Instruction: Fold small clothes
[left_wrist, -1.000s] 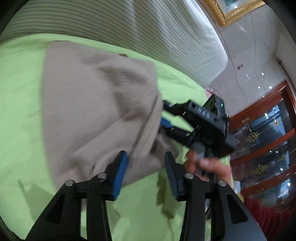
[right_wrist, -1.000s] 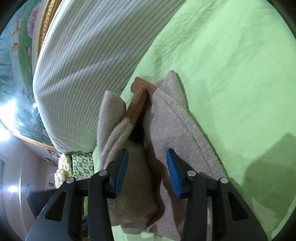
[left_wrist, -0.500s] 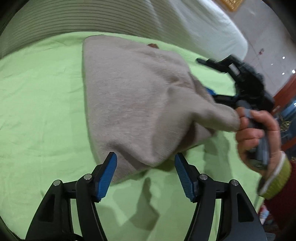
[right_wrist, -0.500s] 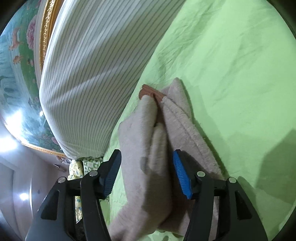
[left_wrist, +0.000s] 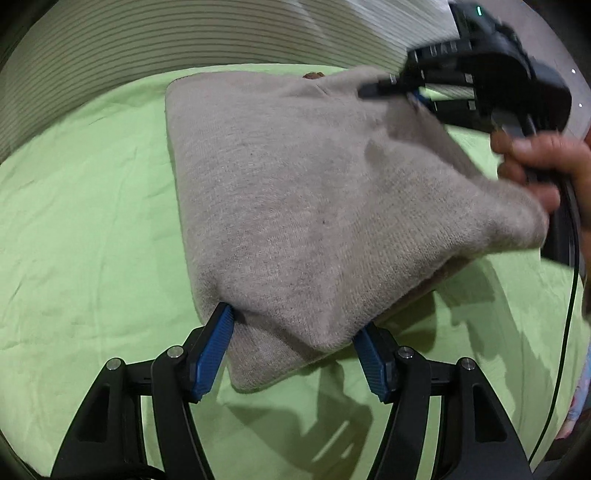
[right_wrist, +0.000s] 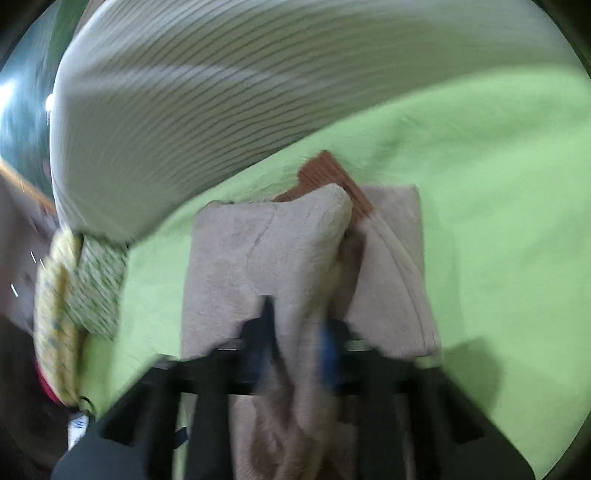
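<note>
A beige knit garment (left_wrist: 314, 206) lies folded on the green sheet (left_wrist: 81, 229); a brown ribbed cuff (right_wrist: 328, 177) shows at its far end. My left gripper (left_wrist: 295, 354) is open, its blue fingers (left_wrist: 214, 347) on either side of the garment's near corner. My right gripper (right_wrist: 295, 354) is shut on a fold of the garment (right_wrist: 310, 266) and holds it lifted; the view is motion-blurred. In the left wrist view the right gripper (left_wrist: 480, 85) is at the upper right, over the garment's far edge.
A striped white pillow (right_wrist: 229, 92) lies along the far side of the bed. A yellow-green patterned cushion (right_wrist: 74, 288) sits at the left in the right wrist view. A hand (left_wrist: 543, 166) holds the right gripper.
The right gripper closed on the fold and swung it up and across the garment. The left gripper moved in so its open fingers straddle the near corner.
</note>
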